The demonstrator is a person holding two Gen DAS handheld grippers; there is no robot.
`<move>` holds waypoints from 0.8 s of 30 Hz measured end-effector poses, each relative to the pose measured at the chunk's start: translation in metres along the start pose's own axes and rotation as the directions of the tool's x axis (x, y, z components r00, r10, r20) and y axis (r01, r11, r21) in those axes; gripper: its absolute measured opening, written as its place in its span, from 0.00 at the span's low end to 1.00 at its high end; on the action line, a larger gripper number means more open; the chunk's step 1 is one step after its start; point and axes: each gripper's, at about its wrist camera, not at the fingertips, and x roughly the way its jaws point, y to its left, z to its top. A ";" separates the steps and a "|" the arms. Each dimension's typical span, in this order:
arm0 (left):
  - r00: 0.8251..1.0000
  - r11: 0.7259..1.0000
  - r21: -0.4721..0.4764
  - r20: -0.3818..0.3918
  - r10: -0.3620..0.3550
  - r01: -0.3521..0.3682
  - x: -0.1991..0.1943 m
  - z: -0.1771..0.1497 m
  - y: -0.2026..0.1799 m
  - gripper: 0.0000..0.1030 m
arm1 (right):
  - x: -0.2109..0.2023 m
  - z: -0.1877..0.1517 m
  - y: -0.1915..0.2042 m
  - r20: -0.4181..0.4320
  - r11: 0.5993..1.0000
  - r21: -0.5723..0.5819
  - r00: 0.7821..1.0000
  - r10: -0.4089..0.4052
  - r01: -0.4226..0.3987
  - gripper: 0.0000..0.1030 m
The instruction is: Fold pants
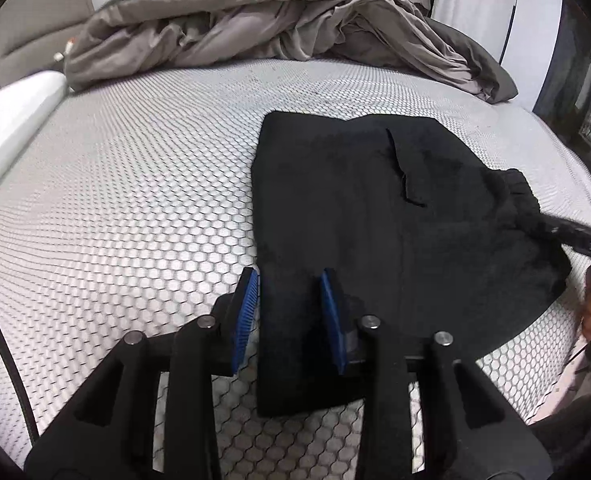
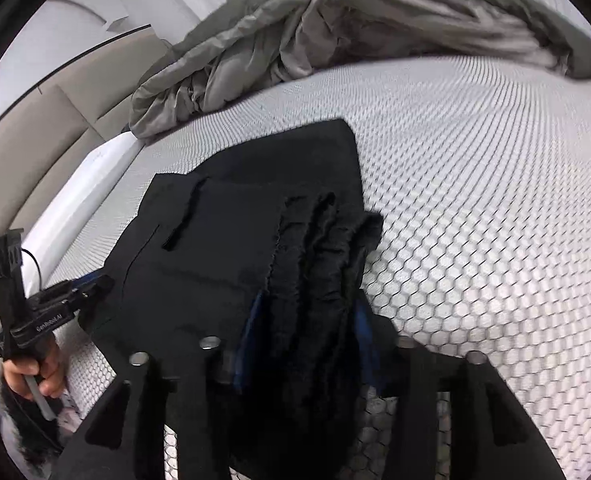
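Note:
The black pants (image 1: 375, 208) lie folded on a white honeycomb-patterned mattress (image 1: 115, 208). My left gripper (image 1: 291, 280) has its blue pads on either side of the near left edge of the pants, and the cloth fills the gap between them. In the right wrist view, my right gripper (image 2: 307, 320) is shut on the bunched elastic waistband of the pants (image 2: 319, 240), lifted a little off the mattress (image 2: 475, 220). The left gripper (image 2: 91, 284) shows there at the pants' left edge. The right gripper also shows in the left wrist view (image 1: 567, 232), at the waistband.
A crumpled grey duvet (image 1: 275, 20) lies across the far side of the mattress, also seen from the right (image 2: 335, 24). A white pillow (image 1: 11, 120) sits at the left edge. A beige headboard (image 2: 35, 120) is beyond it.

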 end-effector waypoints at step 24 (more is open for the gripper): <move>0.947 0.996 -0.032 0.309 0.086 -0.080 -0.114 -0.044 -0.014 0.99 | -0.098 -0.048 0.047 0.378 0.982 -0.187 0.923 0.068 0.004 1.00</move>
